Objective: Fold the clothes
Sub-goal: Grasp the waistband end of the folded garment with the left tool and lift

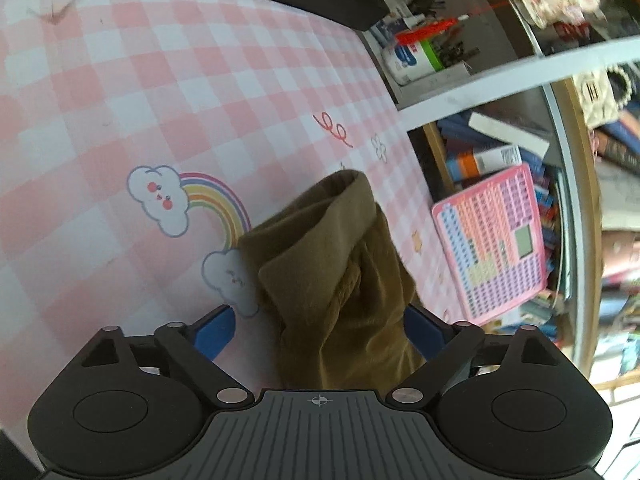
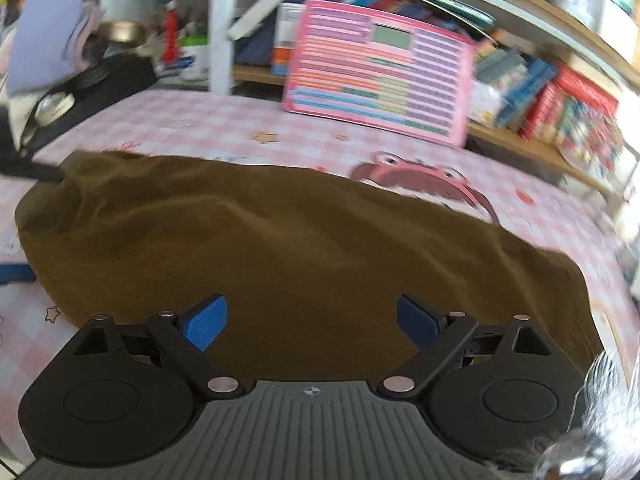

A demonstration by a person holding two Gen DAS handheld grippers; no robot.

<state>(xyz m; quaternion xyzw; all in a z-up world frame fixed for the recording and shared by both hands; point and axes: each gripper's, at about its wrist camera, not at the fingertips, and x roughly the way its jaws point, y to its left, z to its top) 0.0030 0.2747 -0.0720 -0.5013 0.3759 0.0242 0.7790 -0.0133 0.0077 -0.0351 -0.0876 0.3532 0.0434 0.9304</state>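
**Olive garment between 2 spread claws on the pink table**

The left claw (image 1: pixel 318 330) has its blue fingers (image 1: pixel 214 336) spread wide, with a bunched fold of the olive-brown garment (image 1: pixel 340 280) rising between them; whether the cloth touches either finger is hard to tell. The right claw (image 2: pixel 312 322) is released too, hovering over the garment (image 2: pixel 280 248), which lies spread across the pink checked table (image 2: pixel 180 124). Beyond the cloth, a pink toy laptop (image 2: pixel 380 68) leans against a bookshelf (image 2: pixel 540 152). The right view is somewhat blurred.
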